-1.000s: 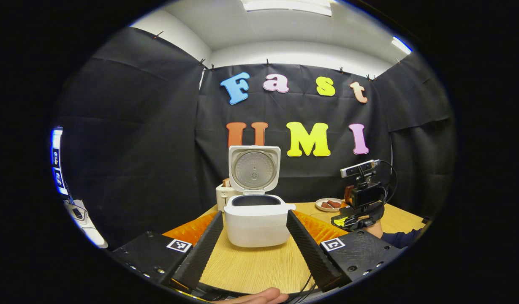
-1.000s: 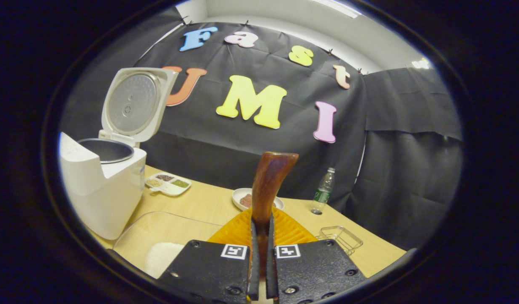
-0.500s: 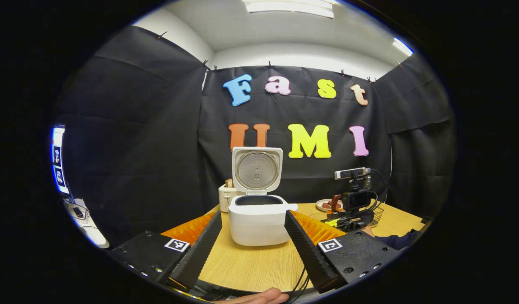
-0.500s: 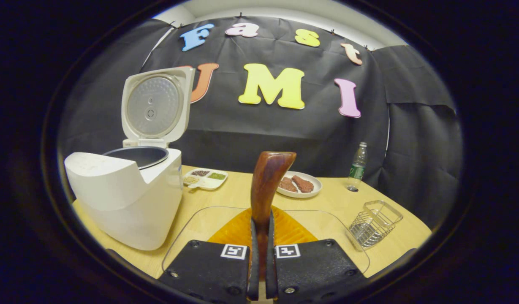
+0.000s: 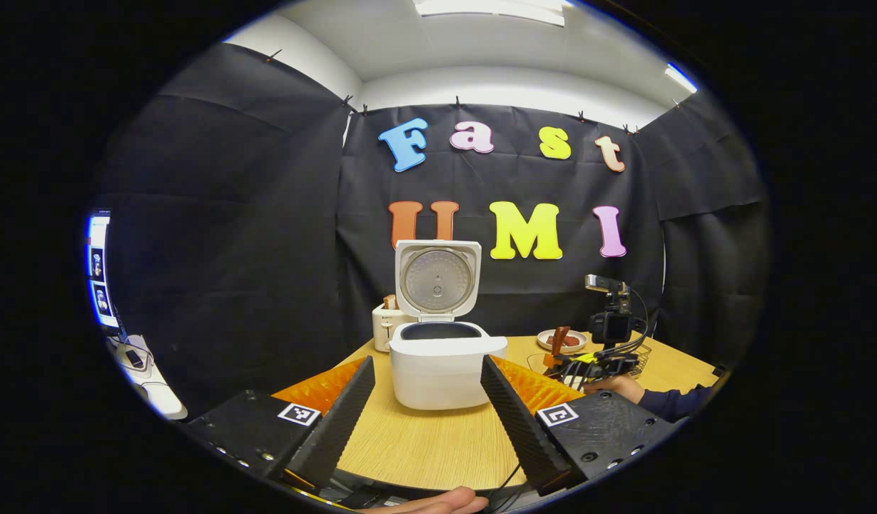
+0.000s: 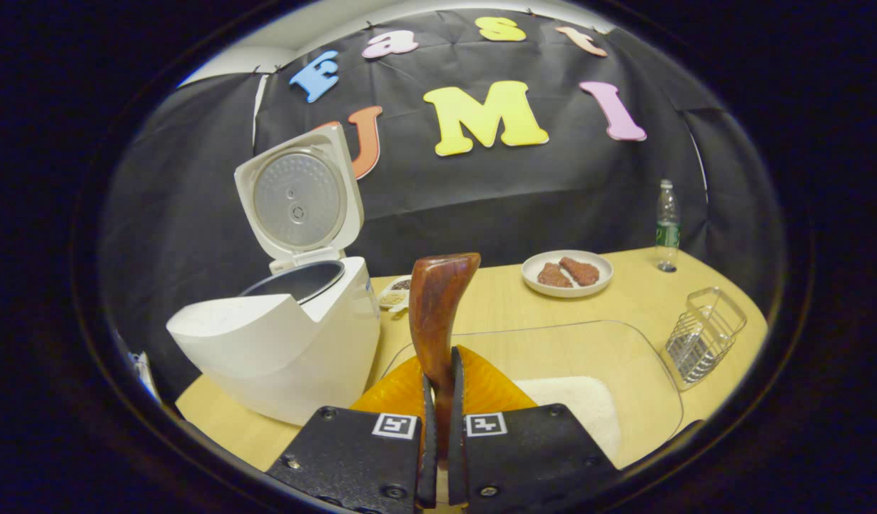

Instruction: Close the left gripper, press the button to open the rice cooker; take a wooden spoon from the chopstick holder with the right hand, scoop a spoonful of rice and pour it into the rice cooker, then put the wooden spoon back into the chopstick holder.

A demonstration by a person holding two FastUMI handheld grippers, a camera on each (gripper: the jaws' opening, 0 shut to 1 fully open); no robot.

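The right gripper [image 6: 439,435] has both fingers pressed on the dark brown wooden spoon [image 6: 436,314], whose handle rises upright from the jaws. The white heap of rice [image 6: 574,410] lies in the clear shallow tray [image 6: 645,357] just right of and below it, so the next move is probably a dip that way. The white rice cooker [image 6: 281,343] stands to the left, lid raised. The left gripper [image 5: 427,421] hangs spread wide and empty, facing the cooker
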